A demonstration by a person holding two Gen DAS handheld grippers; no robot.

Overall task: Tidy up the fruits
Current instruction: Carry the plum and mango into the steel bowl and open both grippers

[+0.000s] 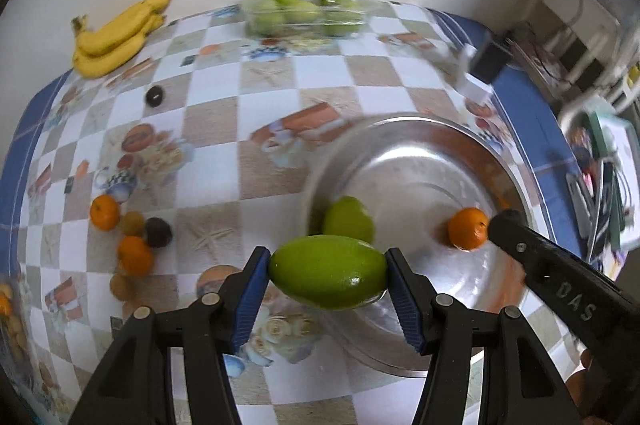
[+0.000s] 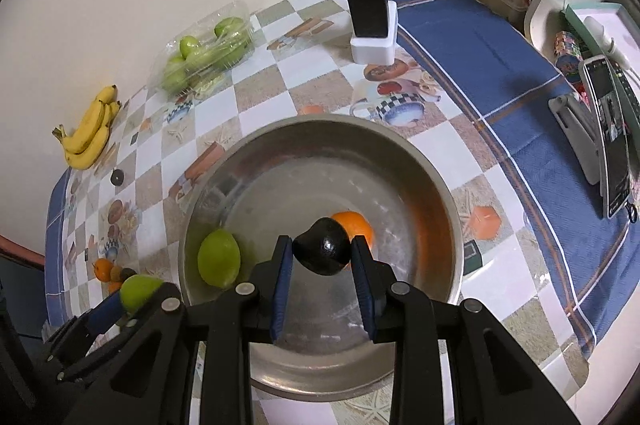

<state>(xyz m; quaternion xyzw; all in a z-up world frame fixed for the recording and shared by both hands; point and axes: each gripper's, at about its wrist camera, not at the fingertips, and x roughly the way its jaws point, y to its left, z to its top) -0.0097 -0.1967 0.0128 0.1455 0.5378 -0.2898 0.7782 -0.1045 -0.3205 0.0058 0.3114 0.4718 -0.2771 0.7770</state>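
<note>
The left tool [image 1: 327, 279] clamps a smooth green oval fruit [image 1: 328, 277]; the right tool [image 2: 322, 257] grips a glossy dark plum [image 2: 322, 252] above the round steel bowl [image 2: 420, 161], near 1 orange [image 2: 356, 223].

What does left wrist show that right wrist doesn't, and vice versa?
Left wrist only: the left hand-held gripper squarely clamping a green fruit; more loose small fruit by the table's edge.
Right wrist only: the right hand-held gripper clamping a dark fruit; phone on a stand.
Both: metal bowl holding a green fruit and an orange, bananas, clear fruit tray.
</note>
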